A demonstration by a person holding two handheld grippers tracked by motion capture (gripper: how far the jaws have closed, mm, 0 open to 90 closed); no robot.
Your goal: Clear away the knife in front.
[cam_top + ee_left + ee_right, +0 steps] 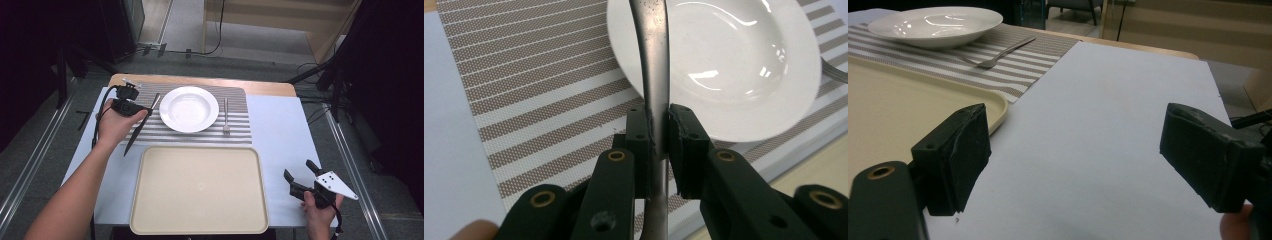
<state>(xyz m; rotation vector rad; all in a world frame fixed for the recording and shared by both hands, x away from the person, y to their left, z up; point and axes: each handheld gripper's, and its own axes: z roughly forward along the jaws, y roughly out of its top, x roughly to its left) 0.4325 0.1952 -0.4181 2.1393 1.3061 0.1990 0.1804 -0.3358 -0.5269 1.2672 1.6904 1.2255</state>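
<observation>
Beige tray (200, 187) nearest; striped placemat (240, 131); grey floor (45, 135).

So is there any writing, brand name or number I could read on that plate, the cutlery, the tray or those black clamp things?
None: no readable text in these views.
The white plate, the knife in the left gripper, the fork, the beige tray, the striped placemat and the right gripper all show bare surfaces with no letters, logos or numbers.
</observation>
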